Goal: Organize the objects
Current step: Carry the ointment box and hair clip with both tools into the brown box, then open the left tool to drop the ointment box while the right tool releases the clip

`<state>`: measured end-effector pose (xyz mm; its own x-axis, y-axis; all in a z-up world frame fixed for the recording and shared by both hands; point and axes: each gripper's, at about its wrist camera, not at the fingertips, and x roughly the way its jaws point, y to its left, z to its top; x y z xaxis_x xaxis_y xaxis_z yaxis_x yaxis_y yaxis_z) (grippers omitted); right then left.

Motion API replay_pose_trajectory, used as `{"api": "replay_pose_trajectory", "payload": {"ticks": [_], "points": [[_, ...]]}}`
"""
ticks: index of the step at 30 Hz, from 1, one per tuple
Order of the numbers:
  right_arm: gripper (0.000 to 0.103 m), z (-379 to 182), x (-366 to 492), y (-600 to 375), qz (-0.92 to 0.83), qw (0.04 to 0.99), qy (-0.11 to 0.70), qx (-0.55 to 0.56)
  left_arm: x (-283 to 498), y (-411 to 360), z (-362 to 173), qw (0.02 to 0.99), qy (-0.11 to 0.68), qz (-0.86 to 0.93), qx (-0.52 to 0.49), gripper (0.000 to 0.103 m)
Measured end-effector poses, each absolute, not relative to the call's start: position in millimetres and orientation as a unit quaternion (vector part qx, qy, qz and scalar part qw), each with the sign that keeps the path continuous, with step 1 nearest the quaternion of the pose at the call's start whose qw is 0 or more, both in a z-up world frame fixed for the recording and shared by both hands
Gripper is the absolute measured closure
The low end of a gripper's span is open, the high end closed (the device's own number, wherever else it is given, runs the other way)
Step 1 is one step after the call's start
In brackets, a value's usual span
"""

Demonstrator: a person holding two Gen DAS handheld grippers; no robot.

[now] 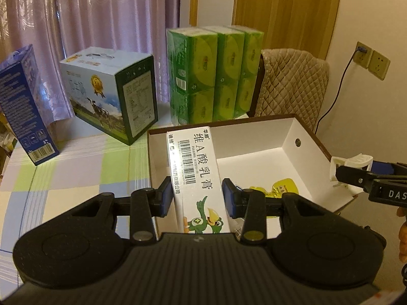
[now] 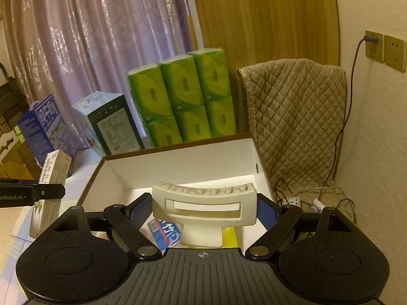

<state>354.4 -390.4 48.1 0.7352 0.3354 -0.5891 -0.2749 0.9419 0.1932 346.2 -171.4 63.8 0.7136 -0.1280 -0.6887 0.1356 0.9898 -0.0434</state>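
Between the left gripper's [image 1: 197, 198] closed fingers, an ointment carton [image 1: 197, 172] held over the white open box [image 1: 287, 137], the right gripper [image 2: 203, 209] clamping a white hair clip [image 2: 203, 203] above it, on a checked tablecloth [image 1: 76, 167] before green tissue packs [image 1: 213, 73] and curtains [image 1: 101, 12].

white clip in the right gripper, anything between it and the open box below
Nothing visible blocks it. The white clip hangs over the open box; a blue packet and a yellow one lie on the floor underneath.

white ointment carton [image 1: 197, 175] tilted over open white box [image 1: 287, 137], cream hair clip [image 2: 203, 209] above it
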Motion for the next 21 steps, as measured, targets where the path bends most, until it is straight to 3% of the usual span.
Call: {"api": "replay_pose_trajectory", "payload": {"ticks": [21], "points": [[0.021,-10,451,-376,0.168,0.907,0.385,0.010,451,-193,-8,0.889,0.455,-0.034,0.040,0.066]]}}
